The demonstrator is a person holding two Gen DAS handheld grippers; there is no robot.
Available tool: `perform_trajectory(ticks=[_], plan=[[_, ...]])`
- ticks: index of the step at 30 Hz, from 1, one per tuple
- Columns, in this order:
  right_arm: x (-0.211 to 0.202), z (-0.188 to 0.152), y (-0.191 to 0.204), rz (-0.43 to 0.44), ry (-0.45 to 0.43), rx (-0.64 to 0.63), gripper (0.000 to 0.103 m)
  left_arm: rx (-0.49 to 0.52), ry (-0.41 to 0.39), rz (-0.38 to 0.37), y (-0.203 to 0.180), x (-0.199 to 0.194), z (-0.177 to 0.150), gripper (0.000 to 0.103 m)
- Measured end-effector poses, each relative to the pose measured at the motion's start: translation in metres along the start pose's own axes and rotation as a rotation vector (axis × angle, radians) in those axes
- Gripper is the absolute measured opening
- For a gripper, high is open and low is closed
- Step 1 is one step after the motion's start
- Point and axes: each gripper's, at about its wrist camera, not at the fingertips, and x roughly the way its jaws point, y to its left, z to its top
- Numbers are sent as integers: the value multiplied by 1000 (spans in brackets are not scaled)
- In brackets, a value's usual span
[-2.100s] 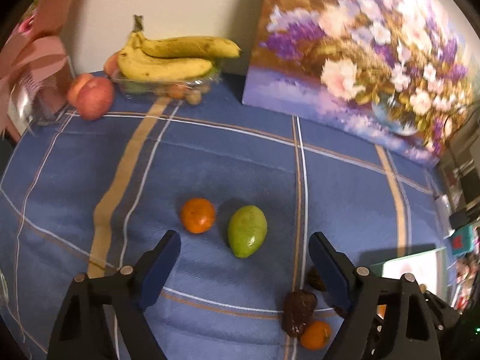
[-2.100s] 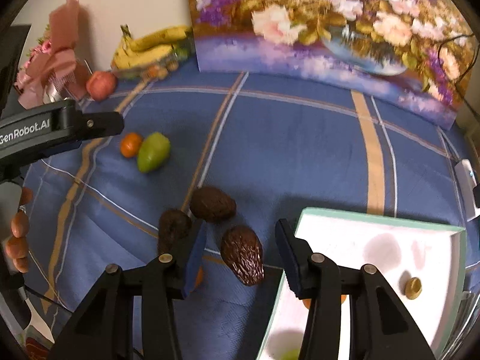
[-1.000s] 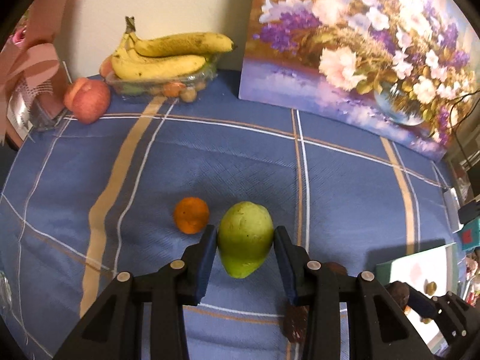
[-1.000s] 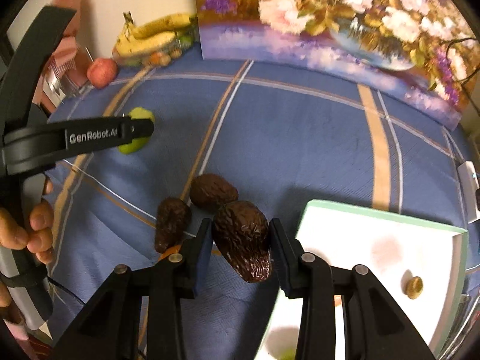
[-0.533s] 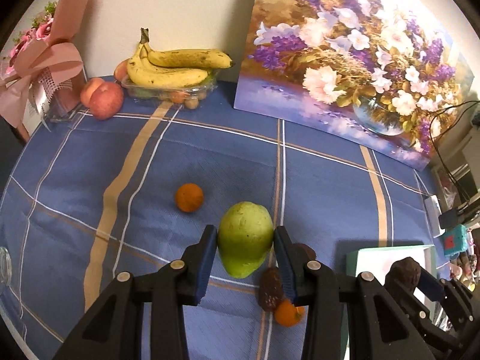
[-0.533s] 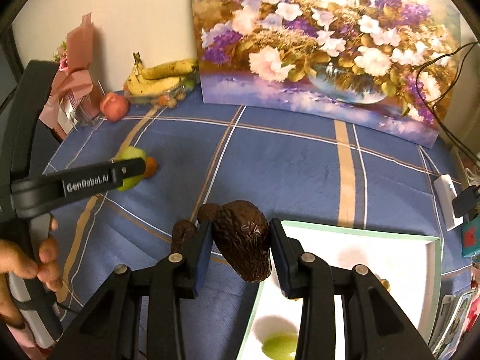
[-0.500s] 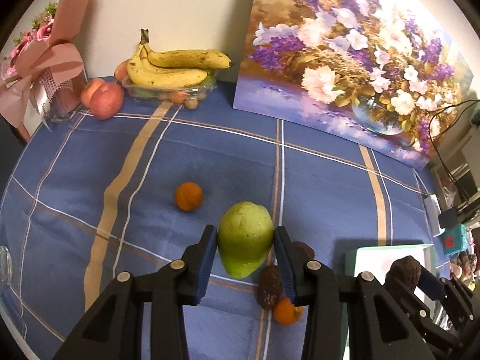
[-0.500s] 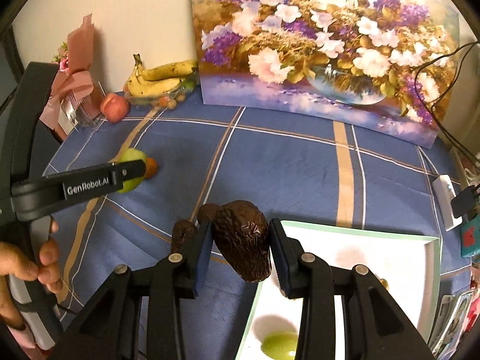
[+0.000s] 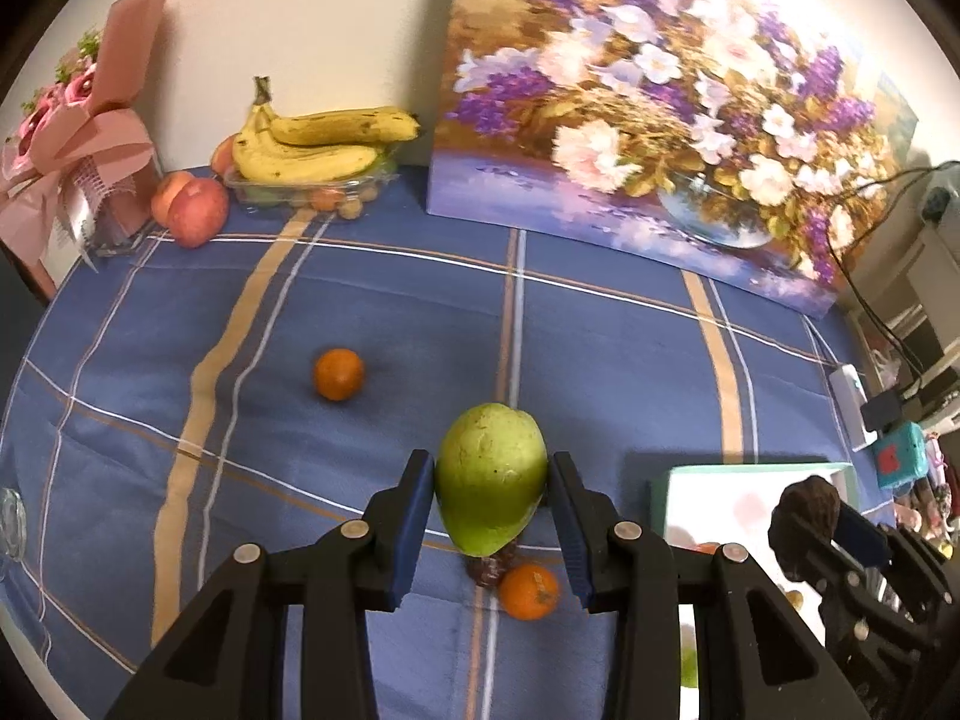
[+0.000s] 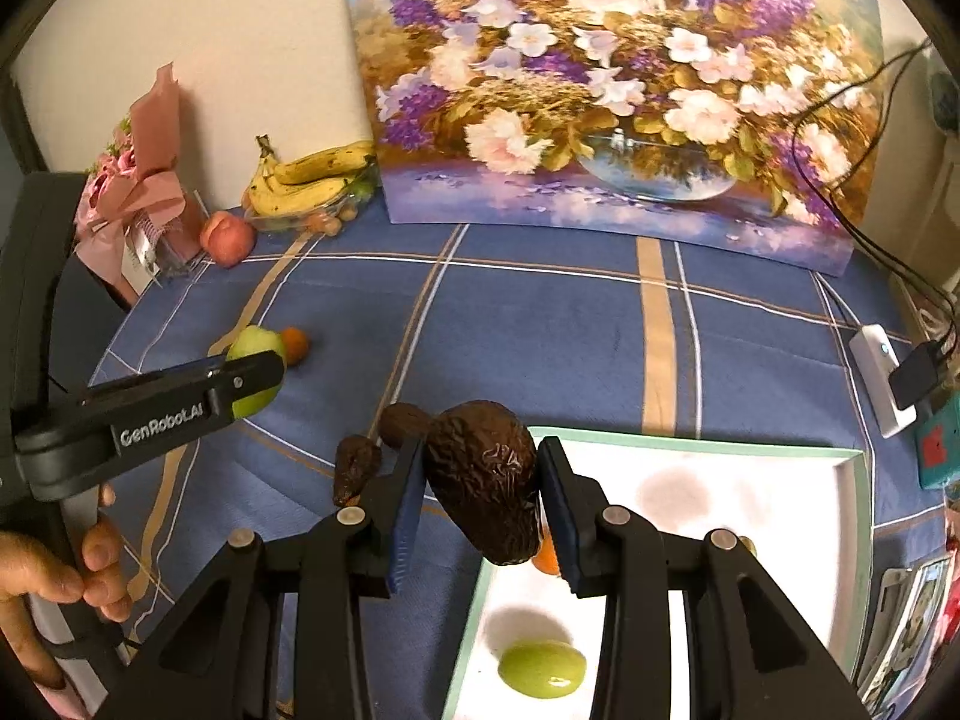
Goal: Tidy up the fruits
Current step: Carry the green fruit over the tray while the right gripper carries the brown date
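Observation:
My left gripper (image 9: 491, 483) is shut on a green mango (image 9: 491, 477), held above the blue checked cloth. My right gripper (image 10: 479, 483) is shut on a dark wrinkled avocado (image 10: 483, 474), hanging over the left edge of the white tray (image 10: 780, 468). In the left wrist view the right gripper (image 9: 834, 525) shows at the far right with that avocado (image 9: 805, 501) over the tray (image 9: 708, 483). One orange (image 9: 339, 373) lies on the cloth and another orange (image 9: 528, 591) sits below the mango. Two more dark avocados (image 10: 405, 420) (image 10: 355, 465) rest left of the tray. A green fruit (image 10: 543, 669) lies in the tray.
At the back stand a flower painting (image 9: 648, 120), a clear box with bananas (image 9: 312, 147), a peach (image 9: 192, 207) and a pink bouquet (image 9: 78, 162). A white power strip (image 10: 879, 372) and cables lie at the right edge. A hand (image 10: 54, 576) holds the left gripper's handle.
Both grippers have risen with their fruit and drawn back, so the table looks farther away. The mango and the avocado left the cloth; the avocado now hangs at the tray's edge.

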Motion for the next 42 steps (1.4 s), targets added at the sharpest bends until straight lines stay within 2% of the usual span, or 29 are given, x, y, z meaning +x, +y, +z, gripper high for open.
perform_trajectory(ticks=[5, 12, 19, 29, 42], plan=[[-5, -3, -32, -30, -7, 63, 39, 50, 7, -26, -31, 2, -5, 41], [-14, -17, -104, -165, 10, 193, 39, 134, 41, -96, -83, 11, -18, 41], [-32, -26, -155, -221, 3, 276, 39, 239, 53, -135, -136, 12, -32, 41], [-48, -30, -176, -239, -41, 305, 39, 329, 67, -137, -173, 16, -48, 41], [-50, -30, -182, -231, -44, 319, 39, 366, 84, -117, -186, 25, -56, 41]])
